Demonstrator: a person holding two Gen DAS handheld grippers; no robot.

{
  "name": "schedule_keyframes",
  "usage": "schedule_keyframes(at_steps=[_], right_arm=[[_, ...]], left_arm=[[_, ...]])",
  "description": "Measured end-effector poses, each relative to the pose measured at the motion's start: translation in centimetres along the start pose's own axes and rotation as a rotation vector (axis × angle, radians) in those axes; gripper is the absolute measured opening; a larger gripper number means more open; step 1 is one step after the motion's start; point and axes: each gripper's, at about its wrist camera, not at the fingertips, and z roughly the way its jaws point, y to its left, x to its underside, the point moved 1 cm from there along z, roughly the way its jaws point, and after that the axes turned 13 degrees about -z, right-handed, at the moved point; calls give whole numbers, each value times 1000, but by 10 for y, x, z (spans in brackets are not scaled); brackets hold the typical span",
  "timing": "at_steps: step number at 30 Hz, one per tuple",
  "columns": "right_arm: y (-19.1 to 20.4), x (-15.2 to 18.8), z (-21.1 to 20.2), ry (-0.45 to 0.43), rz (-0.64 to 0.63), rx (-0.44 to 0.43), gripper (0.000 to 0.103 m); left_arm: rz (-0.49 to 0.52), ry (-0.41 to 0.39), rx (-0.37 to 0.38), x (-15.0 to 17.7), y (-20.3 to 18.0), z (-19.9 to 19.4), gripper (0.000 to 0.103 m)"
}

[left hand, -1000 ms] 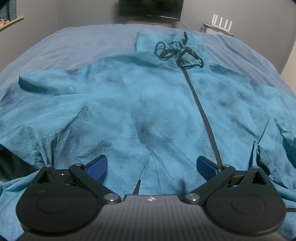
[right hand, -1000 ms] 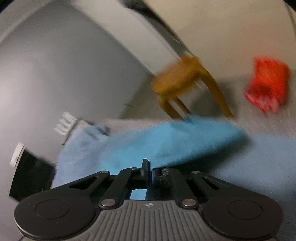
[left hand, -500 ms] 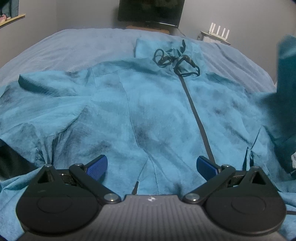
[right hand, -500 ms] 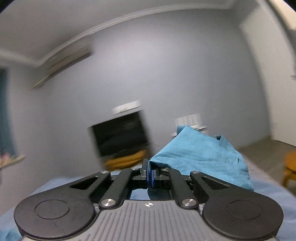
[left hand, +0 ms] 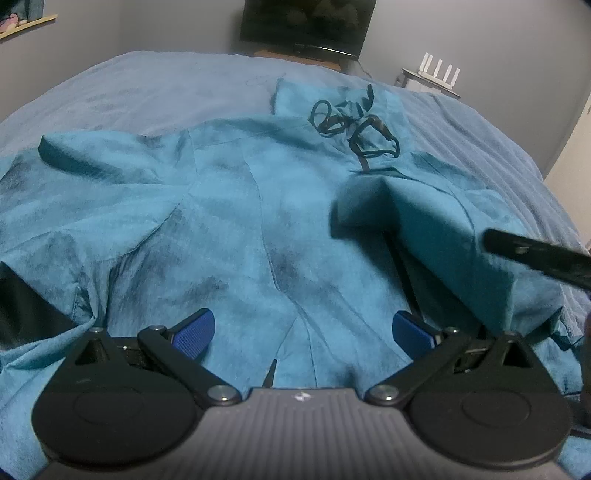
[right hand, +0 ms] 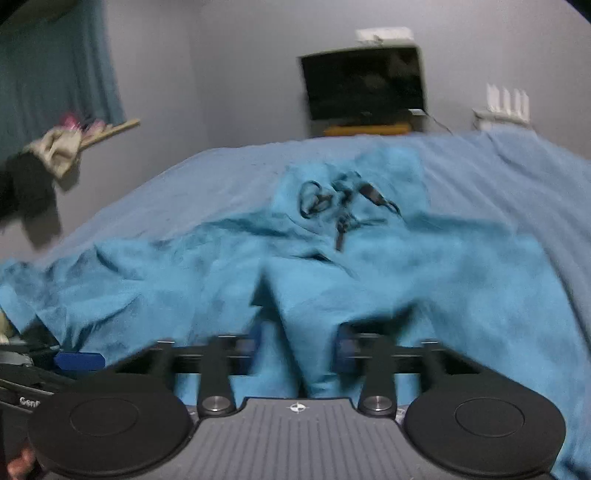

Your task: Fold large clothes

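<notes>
Jacket (left hand: 229, 221): spread front-up on bed (left hand: 147, 81). Sleeve (right hand: 314, 314): folded across chest, between right tool (right hand: 295, 349) jaws, now opening; let it drop flat. Left tool (left hand: 303, 332): open, empty, hovering at hem.

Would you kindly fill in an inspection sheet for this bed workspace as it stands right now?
Surface: blue bedspread, wrinkled, bare at its far end.
Job's things: teal hooded jacket spread front up, hood away from the cameras; its right sleeve is folded in over the chest.
Clutter: nothing seen on the bed besides the jacket.
Grippers: left hand-held gripper open above the hem, holding nothing; right hand-held gripper opening, sleeve fabric between its jaws.
Cables: black drawcord tangled at the collar; a thin wire beside the television.
Surroundings: television, white router, curtain, grey walls.
</notes>
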Motion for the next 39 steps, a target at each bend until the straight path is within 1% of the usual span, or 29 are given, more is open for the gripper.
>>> schedule_keyframes(at_steps=[1,2,5,8,11,13,14,16,17,18,19,20,21,22,25,27,28,31,32,34,35,36,38,39], right_arm=[[-4,7,-9,-20,45,10,71],[-15,11,-19,-35,99,14,73],[-51,22,-32,-66,239,17,75],[-79,36,-40,-95,383,46,76],[-105,57,-36,-95,520,118,76],[-113,66,-32,-99,556,181,77],[-118,71,-31,-98,571,209,77],[-124,80,-24,-80,602,235,77],[-126,83,-22,-73,617,237,77],[-129,86,-20,-72,628,237,77],[-130,87,-21,-77,632,235,77],[-131,88,-21,-82,630,231,77],[-131,88,-21,-83,624,229,77],[-131,89,-22,-81,619,226,77],[-129,86,-25,-72,609,220,77],[-130,84,-27,-68,613,213,77],[-131,83,-28,-64,615,209,77],[-133,81,-25,-47,617,201,77],[-133,81,-24,-45,616,200,77],[-133,81,-24,-44,616,196,78],[-133,80,-24,-45,616,196,78],[-133,81,-23,-44,615,195,79],[-133,81,-23,-43,613,193,80],[-132,81,-23,-41,611,193,80]], left_arm=[[6,-6,0,0,-2,-1,103],[16,-15,4,-1,-6,-3,103],[86,-42,35,-5,-26,-9,103],[178,-56,71,-10,-58,-9,103],[211,-46,107,-17,-91,-1,103],[241,-36,140,-19,-116,9,103],[264,-31,140,-19,-130,16,103],[326,-18,105,-17,-156,34,103],[361,-13,72,-14,-166,43,103],[399,-7,34,-10,-174,52,100],[433,-4,2,-6,-176,59,87],[468,-12,-43,-2,-177,65,78],[485,-22,-87,-1,-174,67,70],[474,-32,-106,0,-168,66,70],[378,-62,-153,-4,-135,55,70],[302,-54,-189,-8,-106,47,70],[255,-32,-197,-10,-90,43,70],[115,28,-188,-8,-50,33,70],[56,59,-170,-7,-37,31,70],[-27,101,-136,-6,-21,30,70],[-40,101,-122,-6,-18,29,70],[-25,86,-116,-7,-19,27,70],[64,46,-119,-4,-33,23,70],[147,25,-130,-1,-45,22,71]])
